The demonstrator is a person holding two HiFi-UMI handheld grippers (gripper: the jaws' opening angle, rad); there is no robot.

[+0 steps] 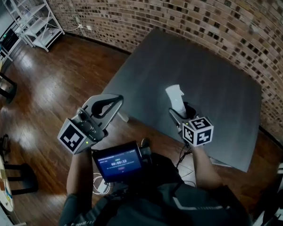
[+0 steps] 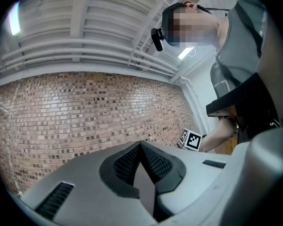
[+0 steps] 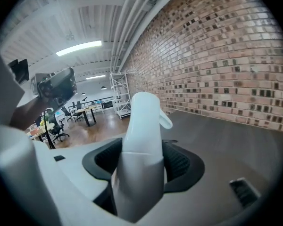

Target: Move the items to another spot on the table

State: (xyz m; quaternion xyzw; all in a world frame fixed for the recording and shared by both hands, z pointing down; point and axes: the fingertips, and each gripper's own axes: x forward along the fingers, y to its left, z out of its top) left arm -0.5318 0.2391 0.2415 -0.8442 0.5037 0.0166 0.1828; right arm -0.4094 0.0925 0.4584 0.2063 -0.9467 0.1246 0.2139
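Both jaws of the right gripper (image 3: 144, 164) pinch a white elongated object (image 3: 144, 121) by its near half. Its long axis runs along the jaws, and the rounded end with a small lip points ahead toward the brick wall (image 1: 203, 13), over the grey desk (image 1: 217, 74) near its front edge. Left gripper (image 2: 140, 160): jaws pressed together, nothing between them.

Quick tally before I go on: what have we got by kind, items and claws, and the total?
white plastic item: 1, gripped in the right claw
claws: 2, the left claw shut and empty
table: 1
Total: 4
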